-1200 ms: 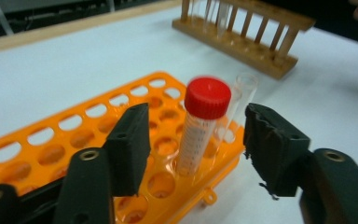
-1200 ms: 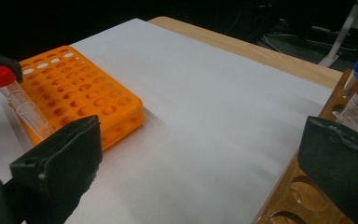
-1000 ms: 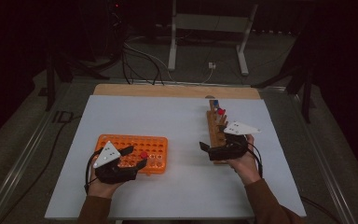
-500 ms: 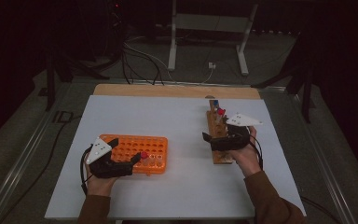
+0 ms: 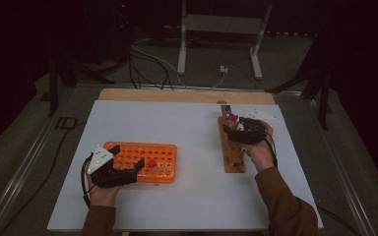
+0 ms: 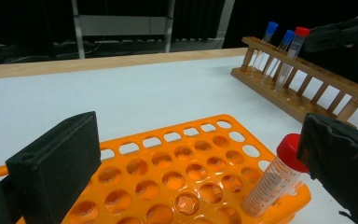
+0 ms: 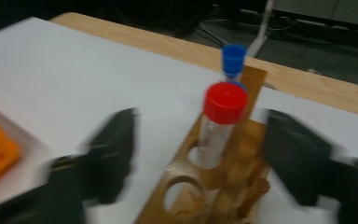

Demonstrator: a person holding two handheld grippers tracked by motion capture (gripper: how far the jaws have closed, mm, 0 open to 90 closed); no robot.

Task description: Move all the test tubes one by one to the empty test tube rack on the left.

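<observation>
High view: left tool (image 5: 128,158) open over orange rack (image 5: 165,150), red-cap tube (image 5: 152,163) just beside it, let go.
Left gripper view: that tube stands slotted, free.
Right gripper view: right tool (image 7: 198,154) open, jaws closing round wood-rack tube (image 7: 221,121), no contact yet.

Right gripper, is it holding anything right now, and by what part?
Nothing yet. The right gripper has its fingers either side of the red-capped tube in the wooden rack, just closing in, with a gap left on both sides.
</observation>
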